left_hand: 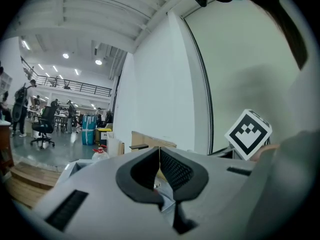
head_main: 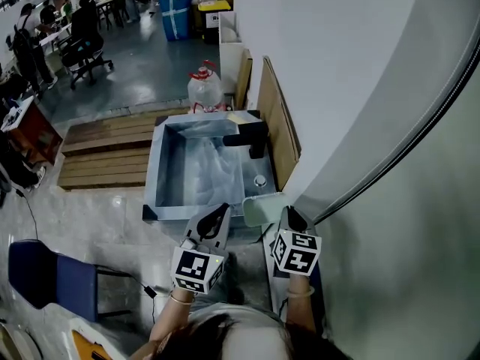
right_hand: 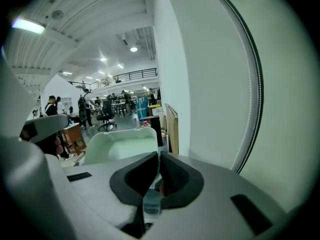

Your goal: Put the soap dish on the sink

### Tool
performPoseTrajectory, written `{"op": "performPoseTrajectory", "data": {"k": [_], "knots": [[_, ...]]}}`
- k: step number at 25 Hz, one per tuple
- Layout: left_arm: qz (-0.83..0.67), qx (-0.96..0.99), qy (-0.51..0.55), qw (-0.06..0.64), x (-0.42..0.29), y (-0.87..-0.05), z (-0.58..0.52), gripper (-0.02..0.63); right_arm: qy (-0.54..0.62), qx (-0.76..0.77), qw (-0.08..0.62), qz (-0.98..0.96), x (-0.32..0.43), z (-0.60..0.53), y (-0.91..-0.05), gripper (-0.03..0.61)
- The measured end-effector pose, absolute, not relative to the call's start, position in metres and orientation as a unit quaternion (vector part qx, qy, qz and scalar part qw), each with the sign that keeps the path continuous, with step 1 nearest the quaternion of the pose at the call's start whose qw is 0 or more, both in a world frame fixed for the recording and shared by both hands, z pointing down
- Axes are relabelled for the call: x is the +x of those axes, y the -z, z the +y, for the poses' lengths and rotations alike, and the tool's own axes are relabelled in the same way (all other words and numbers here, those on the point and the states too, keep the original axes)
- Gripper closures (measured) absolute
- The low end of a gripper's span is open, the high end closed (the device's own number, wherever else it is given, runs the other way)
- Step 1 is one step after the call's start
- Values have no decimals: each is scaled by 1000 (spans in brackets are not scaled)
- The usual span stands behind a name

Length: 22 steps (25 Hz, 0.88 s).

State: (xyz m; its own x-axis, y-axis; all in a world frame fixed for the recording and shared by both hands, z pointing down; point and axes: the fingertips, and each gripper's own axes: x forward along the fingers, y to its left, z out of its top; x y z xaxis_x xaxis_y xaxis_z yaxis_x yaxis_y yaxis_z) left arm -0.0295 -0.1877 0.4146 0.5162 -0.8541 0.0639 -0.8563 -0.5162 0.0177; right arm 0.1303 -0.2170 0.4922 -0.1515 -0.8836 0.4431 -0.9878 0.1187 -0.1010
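The soap dish [head_main: 262, 208], a pale green shallow tray, hangs over the near right corner of the metal sink [head_main: 154, 177]. I cannot tell whether it rests on the rim. My right gripper [head_main: 288, 216] is shut on the dish's near edge; in the right gripper view the dish [right_hand: 120, 144] spreads out just beyond the closed jaws of that gripper [right_hand: 159, 157]. My left gripper [head_main: 222, 214] hovers over the sink's front rim, left of the dish. In its own view the left gripper [left_hand: 159, 153] shows its jaws pressed together with nothing between them.
A black faucet [head_main: 250, 135] stands at the sink's right side above a round drain fitting [head_main: 259, 180]. Wooden boards [head_main: 277, 123] lean on the white wall. A water jug [head_main: 205, 89] stands behind the sink, a wooden pallet [head_main: 105, 152] lies left, and a blue chair [head_main: 45, 276] is near left.
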Motion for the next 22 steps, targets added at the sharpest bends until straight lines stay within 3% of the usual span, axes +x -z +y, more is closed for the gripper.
{"op": "performPoseTrajectory", "data": {"k": [22], "knots": [[-469,882,-27,38,-23,-427,-255,604,-207,639,187,-717,134,-276,-528,543]]}}
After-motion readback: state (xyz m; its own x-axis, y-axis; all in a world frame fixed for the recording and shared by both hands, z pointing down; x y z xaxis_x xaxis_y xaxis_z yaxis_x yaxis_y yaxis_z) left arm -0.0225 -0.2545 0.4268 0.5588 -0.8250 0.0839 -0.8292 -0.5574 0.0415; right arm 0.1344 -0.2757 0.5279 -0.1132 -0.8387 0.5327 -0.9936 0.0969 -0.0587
